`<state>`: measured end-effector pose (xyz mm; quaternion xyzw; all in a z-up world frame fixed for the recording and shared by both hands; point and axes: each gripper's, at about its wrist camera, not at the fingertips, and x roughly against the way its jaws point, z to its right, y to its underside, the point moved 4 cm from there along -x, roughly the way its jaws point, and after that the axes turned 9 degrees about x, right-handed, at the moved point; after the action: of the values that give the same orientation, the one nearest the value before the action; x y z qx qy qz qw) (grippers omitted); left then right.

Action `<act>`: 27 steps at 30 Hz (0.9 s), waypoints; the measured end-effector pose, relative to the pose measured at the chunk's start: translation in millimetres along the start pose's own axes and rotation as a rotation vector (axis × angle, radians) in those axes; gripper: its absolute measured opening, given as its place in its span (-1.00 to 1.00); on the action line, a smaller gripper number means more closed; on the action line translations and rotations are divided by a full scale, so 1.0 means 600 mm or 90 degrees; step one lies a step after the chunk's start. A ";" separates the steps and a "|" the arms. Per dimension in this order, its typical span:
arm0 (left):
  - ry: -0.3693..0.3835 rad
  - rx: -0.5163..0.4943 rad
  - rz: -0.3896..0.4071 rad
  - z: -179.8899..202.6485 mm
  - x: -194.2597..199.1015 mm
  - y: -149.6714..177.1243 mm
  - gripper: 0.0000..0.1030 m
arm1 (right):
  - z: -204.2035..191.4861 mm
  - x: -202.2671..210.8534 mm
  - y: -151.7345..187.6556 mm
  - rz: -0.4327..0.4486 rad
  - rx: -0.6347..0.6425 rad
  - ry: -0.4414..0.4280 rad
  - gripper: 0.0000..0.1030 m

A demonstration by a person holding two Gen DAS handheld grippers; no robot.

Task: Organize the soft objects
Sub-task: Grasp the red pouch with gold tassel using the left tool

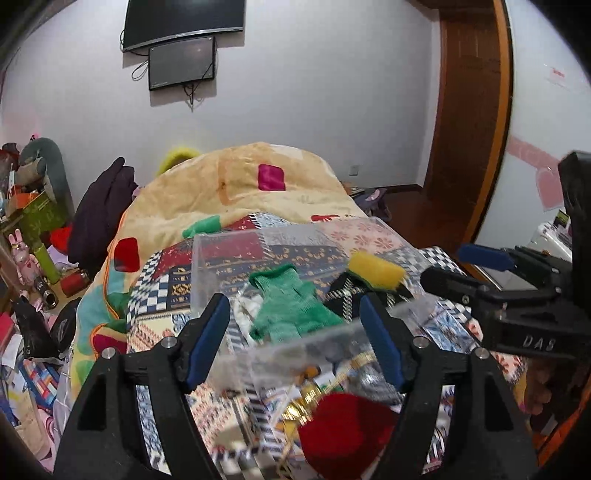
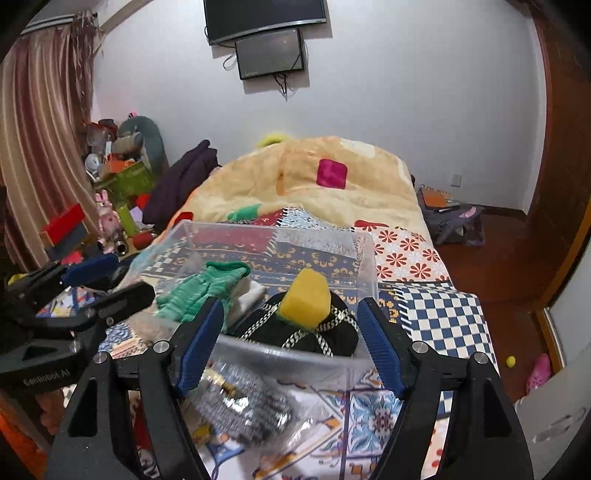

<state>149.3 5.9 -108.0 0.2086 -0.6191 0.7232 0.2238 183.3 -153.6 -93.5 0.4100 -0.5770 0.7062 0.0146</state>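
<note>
A clear plastic bin (image 1: 207, 254) (image 2: 364, 258) sits on the patchwork bedspread. In it lie a green knit cloth (image 1: 291, 314) (image 2: 195, 291), a yellow sponge (image 1: 375, 271) (image 2: 304, 297) and a black cloth with a gold chain pattern (image 2: 325, 328) (image 1: 343, 291). My left gripper (image 1: 295, 336) is open at the bin's near left side. My right gripper (image 2: 291, 343) is open at the bin's near right side; it also shows in the left wrist view (image 1: 476, 266). A red soft object (image 1: 343, 428) and a clear bag with patterned cloth (image 2: 243, 402) lie in front of the bin.
A yellow quilt (image 1: 240, 184) (image 2: 306, 173) is heaped at the far end of the bed. Clutter, toys and boxes (image 1: 33, 221) (image 2: 114, 192) fill the floor on the left. A wooden door (image 1: 469, 122) and a bag (image 2: 454, 218) stand at the right. Two screens (image 2: 266, 33) hang on the wall.
</note>
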 end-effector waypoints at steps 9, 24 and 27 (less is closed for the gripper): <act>0.013 0.022 -0.040 -0.012 0.002 0.074 0.41 | -0.012 -0.005 0.074 -0.051 -0.001 -0.020 0.40; 0.042 0.048 -0.127 -0.031 -0.029 0.156 -0.47 | -0.052 -0.056 0.119 -0.116 0.021 -0.061 0.38; 0.050 0.052 -0.124 -0.029 -0.029 0.158 -0.64 | -0.055 -0.064 0.126 -0.131 0.018 -0.076 0.00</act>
<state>107.9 9.1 -196.8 0.2480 -0.5568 0.7302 0.3086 152.9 -134.1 -177.3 0.5083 -0.5216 0.6837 0.0468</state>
